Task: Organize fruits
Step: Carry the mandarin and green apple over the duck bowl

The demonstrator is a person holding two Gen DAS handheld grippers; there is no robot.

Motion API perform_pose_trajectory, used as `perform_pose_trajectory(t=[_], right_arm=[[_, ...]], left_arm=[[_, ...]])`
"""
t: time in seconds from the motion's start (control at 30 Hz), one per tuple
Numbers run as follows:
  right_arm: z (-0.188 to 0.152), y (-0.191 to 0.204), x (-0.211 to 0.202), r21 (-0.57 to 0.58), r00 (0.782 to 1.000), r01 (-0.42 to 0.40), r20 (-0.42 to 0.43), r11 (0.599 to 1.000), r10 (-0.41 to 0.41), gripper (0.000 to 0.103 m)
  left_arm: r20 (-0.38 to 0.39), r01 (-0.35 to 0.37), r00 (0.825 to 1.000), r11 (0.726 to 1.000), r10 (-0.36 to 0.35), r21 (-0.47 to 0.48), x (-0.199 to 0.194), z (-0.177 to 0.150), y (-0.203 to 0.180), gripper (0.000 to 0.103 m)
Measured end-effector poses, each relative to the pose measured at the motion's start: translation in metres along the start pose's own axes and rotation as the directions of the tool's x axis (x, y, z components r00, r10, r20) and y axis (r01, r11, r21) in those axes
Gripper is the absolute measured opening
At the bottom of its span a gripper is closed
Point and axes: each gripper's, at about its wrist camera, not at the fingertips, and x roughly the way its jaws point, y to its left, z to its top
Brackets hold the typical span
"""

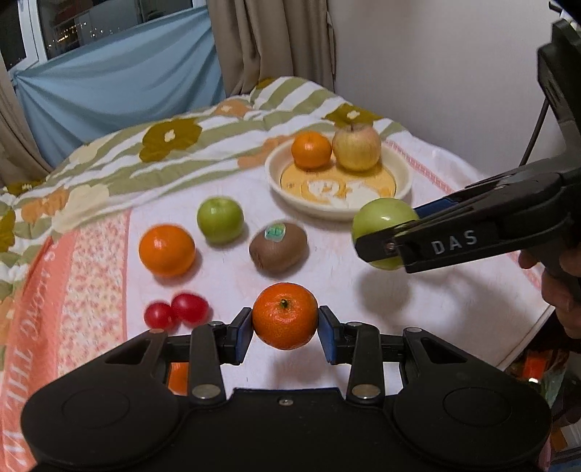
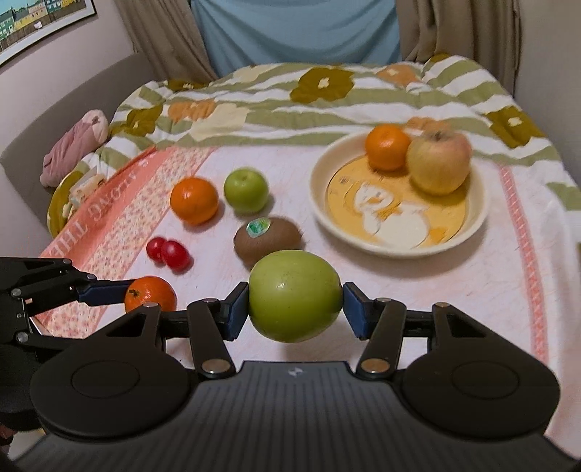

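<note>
1. An orange fruit [image 1: 178, 377] shows only as a sliver behind the left gripper's near linkage.
2. The framed picture [image 2: 40, 21] at far left is cut off by the edge.
3. The plate [image 2: 399, 214] and its printed figure are blurred.
4. Cloth lettering [image 2: 105, 207] is only partly legible.

My left gripper [image 1: 285, 328] and right gripper [image 2: 296, 308] are matte black with blue pads and silver screws; white "DAS" lettering marks the right one.
</note>
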Motion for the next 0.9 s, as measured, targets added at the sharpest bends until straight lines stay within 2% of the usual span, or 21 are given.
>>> perform_pose_trajectory(t=[0.3,0.5,0.67,0.9], right_arm=[[0.033,-0.033,-0.04,0.012,0.996,0.057,0.068,0.998,-0.058,0.07],[0.056,-0.064,-0.05,0.0,0.991,0.092,0.095,0.996,-0.091,0.07],[0.072,-0.09,-0.041,-0.026,0.991,0.101,0.096,0.995,-0.098,0.07],[0.086,-0.12,-0.011,-0.057,0.995,0.085,0.066,0.995,-0.081,0.07]], left_arm=[[0.077,0.001,0.997,1.0,-0.002,0.006,-0.01,0.049,-0.019,0.042],[0.095,0.008,0.995,1.0,-0.009,0.012,0.004,0.082,-0.036,0.042],[0.089,0.006,0.996,1.0,-0.007,0.016,0.027,0.099,-0.049,0.042],[0.041,0.005,0.999,1.0,-0.006,0.011,0.075,0.115,-0.064,0.042]])
